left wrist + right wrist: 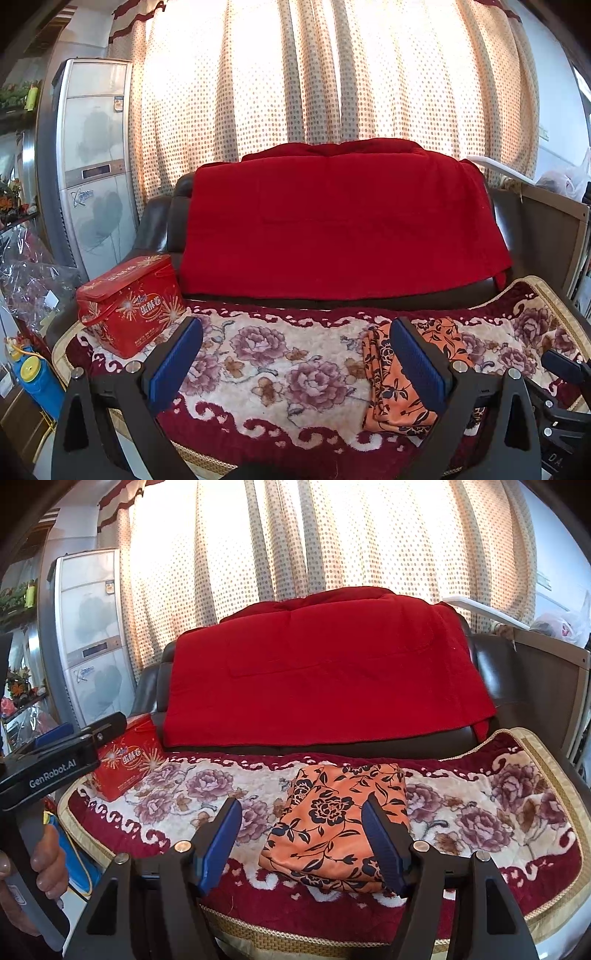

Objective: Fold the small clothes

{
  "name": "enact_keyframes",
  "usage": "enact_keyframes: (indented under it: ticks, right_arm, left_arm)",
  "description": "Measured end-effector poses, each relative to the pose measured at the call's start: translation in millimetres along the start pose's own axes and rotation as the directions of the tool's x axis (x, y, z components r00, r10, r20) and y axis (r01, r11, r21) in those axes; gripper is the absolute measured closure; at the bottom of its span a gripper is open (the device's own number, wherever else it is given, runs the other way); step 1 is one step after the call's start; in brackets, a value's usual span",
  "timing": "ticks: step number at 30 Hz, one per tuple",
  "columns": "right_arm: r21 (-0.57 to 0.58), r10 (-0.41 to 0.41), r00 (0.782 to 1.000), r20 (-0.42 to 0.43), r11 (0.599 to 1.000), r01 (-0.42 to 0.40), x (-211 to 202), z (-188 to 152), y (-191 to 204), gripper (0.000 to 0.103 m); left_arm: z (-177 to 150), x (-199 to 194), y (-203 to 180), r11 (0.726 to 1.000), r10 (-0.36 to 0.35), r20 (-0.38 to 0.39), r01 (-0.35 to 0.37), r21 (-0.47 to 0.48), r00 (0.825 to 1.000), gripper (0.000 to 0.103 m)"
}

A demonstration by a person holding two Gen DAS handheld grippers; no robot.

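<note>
An orange cloth with a dark flower print (338,816) lies folded into a thick rectangle on the floral seat mat (480,812). It also shows in the left wrist view (399,387), partly behind my right-hand finger there. My right gripper (301,808) is open and empty, held just in front of the cloth's near left part. My left gripper (295,328) is open and empty, over bare mat to the left of the cloth. The left gripper's body also shows at the left edge of the right wrist view (62,753).
A red tin box (129,306) stands on the mat's left end, also in the right wrist view (129,760). A red blanket (340,221) covers the sofa back. A white floor air conditioner (92,162) stands left; a wooden cabinet (554,229) stands right.
</note>
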State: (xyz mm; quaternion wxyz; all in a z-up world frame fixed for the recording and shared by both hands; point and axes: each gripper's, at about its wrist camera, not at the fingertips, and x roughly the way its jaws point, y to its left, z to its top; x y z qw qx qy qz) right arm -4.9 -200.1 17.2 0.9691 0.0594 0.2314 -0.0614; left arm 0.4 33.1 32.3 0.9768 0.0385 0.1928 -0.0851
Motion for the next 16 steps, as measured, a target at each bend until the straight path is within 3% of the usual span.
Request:
enact_keyframes:
  ticks: [9,14,16]
  right_arm:
    - [-0.02,0.001,1.0,0.004,1.0,0.0,19,14,1,0.032]
    - [-0.019,0.013,1.0,-0.026,1.0,-0.014,48,19,-7,0.032]
    - [-0.002,0.035,0.999,-0.04,0.999,-0.036,64,21,-18,0.032]
  left_arm:
    - [1,17,-3,1.0,0.005,-0.012,-0.005,0.005,1.0,0.002]
    - [2,35,-8,1.0,-0.027,-0.016,0.028,0.005,0.999,0.002]
    - [2,55,-8,1.0,-0.008,-0.038,0.008,0.0,0.999,0.002]
